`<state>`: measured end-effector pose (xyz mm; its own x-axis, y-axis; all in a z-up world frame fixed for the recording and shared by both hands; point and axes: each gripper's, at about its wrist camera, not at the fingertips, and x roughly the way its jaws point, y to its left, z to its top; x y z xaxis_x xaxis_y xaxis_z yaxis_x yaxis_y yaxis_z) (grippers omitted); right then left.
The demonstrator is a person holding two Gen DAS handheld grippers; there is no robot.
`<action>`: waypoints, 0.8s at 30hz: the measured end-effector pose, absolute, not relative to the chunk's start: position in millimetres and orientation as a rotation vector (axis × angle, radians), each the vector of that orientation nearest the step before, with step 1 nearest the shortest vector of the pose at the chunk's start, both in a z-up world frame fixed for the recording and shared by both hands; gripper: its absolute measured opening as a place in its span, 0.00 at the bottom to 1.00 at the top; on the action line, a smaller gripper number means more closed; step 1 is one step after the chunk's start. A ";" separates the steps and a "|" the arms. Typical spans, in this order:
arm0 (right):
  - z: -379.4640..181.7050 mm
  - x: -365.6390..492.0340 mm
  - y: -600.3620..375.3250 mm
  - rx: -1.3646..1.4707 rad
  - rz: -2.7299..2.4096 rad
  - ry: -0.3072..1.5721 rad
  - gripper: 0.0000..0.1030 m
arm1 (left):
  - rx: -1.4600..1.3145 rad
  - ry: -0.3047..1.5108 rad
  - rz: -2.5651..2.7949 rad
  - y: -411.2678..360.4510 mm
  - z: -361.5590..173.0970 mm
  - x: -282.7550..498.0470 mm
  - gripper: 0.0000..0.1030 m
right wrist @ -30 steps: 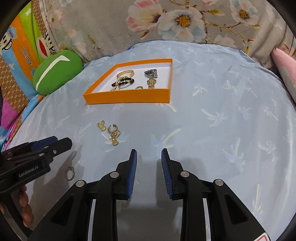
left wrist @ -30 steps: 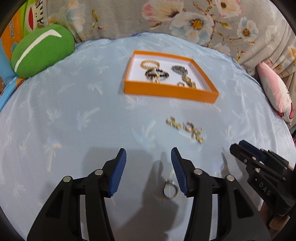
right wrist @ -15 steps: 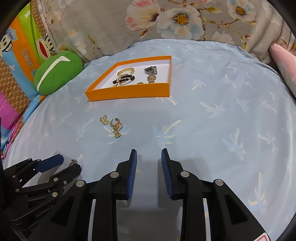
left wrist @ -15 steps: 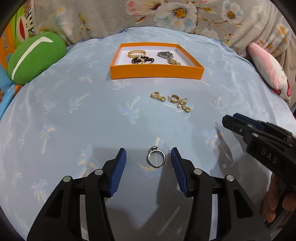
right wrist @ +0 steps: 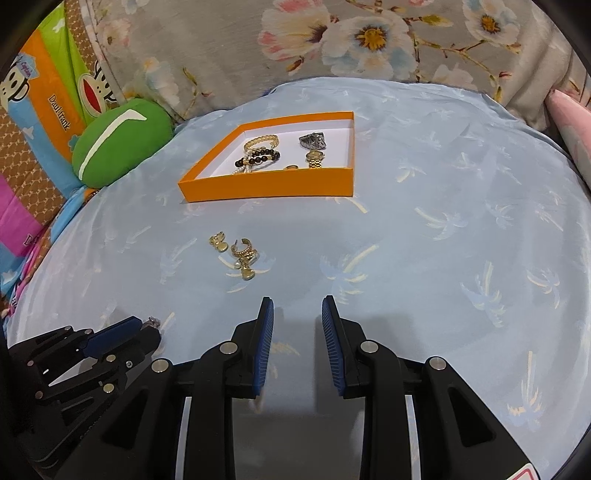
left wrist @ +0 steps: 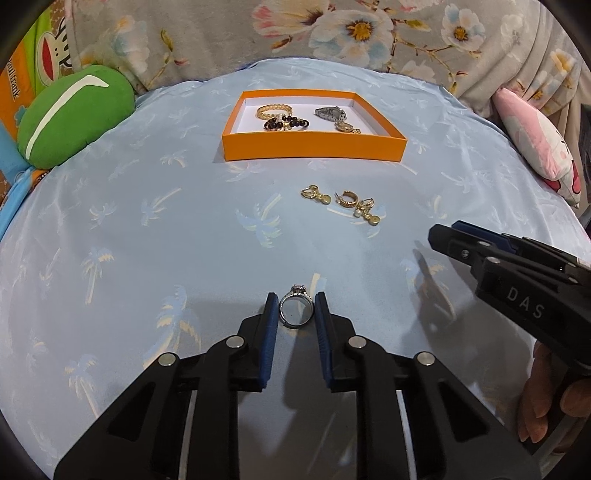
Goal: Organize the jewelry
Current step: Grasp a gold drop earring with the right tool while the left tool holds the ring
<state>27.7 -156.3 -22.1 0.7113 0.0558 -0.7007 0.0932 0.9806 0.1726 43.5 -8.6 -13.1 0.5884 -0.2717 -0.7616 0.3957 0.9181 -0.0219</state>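
Observation:
A silver ring with a stone (left wrist: 296,311) sits between the blue pads of my left gripper (left wrist: 296,308), which is shut on it just above the light blue cloth. An orange box (left wrist: 314,147) with a white floor stands further back; it holds a gold bracelet (left wrist: 274,110), a black bead bracelet (left wrist: 286,123) and watches (left wrist: 331,113). Gold earrings (left wrist: 343,204) lie loose on the cloth between the box and my grippers. My right gripper (right wrist: 297,314) is open and empty over bare cloth; it also shows in the left wrist view (left wrist: 480,251).
A green cushion (left wrist: 74,114) lies at the far left. A pink plush toy (left wrist: 535,144) lies at the far right. A floral fabric (left wrist: 332,33) rises behind the cloth-covered table (left wrist: 147,229).
My left gripper has closed its fingers in on the silver ring, which earlier lay loose between wide-open fingers. The right gripper has barely moved.

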 end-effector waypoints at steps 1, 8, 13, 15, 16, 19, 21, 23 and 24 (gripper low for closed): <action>-22.0 31.3 -153.4 0.194 -0.016 0.783 0.27 | 0.155 0.858 -0.388 -8.5 -12.8 44.3 0.19; -23.3 63.4 -139.7 0.183 0.025 0.810 0.27 | 0.136 0.846 -0.348 0.2 -9.0 67.1 0.19; -26.4 80.3 -141.5 0.218 0.043 0.834 0.25 | 0.125 0.835 -0.320 6.3 -7.4 84.4 0.19; -27.8 83.8 -139.6 0.215 0.047 0.843 0.24 | 0.115 0.840 -0.316 8.4 -8.3 87.6 0.19; -28.0 84.8 -138.6 0.213 0.049 0.845 0.23 | 0.108 0.845 -0.315 9.4 -8.8 88.8 0.19; -28.7 87.3 -137.4 0.212 0.053 0.848 0.21 | 0.106 0.840 -0.314 9.7 -8.4 88.7 0.19; -29.1 89.4 -138.0 0.217 0.054 0.850 0.17 | 0.109 0.841 -0.314 8.7 -8.7 88.5 0.19; -29.6 89.8 -138.4 0.220 0.056 0.851 0.16 | 0.113 0.840 -0.315 7.9 -8.8 88.0 0.19; -29.6 89.9 -138.2 0.220 0.057 0.850 0.15 | 0.115 0.840 -0.314 7.9 -8.9 88.1 0.19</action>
<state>89.9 -138.2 -29.6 0.6599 0.1374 -0.7387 0.0377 0.9759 0.2152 88.1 7.9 -8.9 0.6244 -0.2284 -0.7470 0.3183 0.9477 -0.0237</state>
